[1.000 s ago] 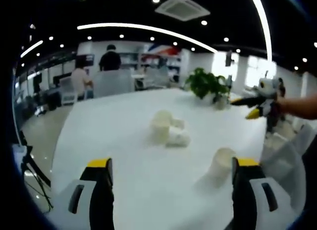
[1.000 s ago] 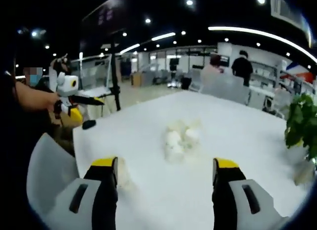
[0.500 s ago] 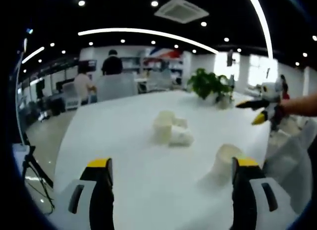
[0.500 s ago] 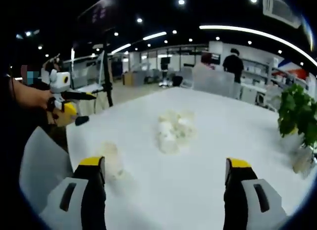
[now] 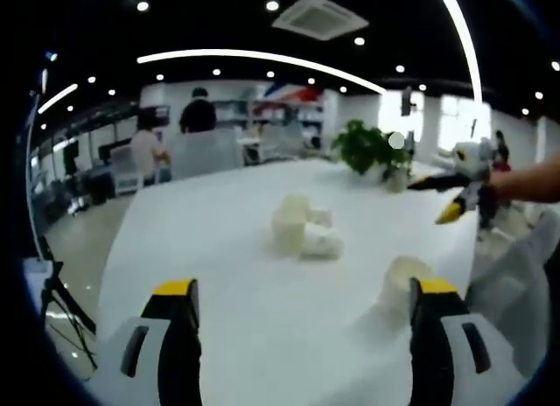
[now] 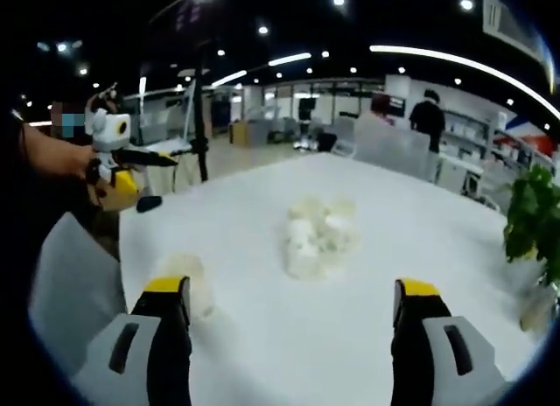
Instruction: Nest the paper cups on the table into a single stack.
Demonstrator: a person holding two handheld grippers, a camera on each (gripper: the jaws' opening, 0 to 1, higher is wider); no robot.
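left gripper [image 5: 302, 301] is hovering with jaws spread wide, gripping nothing; right gripper [image 6: 291, 294] the same, jaws wide apart and empty. both are sitting above the near edge of the white table [image 5: 219, 248].

a lone paper cup [image 5: 398, 288] is standing upright just beside the left gripper's right-hand jaw; in the right gripper view this cup [image 6: 185, 282] is sitting next to that gripper's left-hand jaw. farther out, mid-table, a cluster of cups [image 5: 302, 229] is bunching together, one upright and taller, others looking tipped on their sides; exact count too blurred to tell.

cups are looking thin-walled, pale, tapered, with rolled rims. judging them very light, easily crushed and prone to skidding on the smooth table. best hold is probably a gentle pinch across the wall near the stiffer rim, not mid-body.

potted plant [image 5: 367, 148] is standing at the far table edge.
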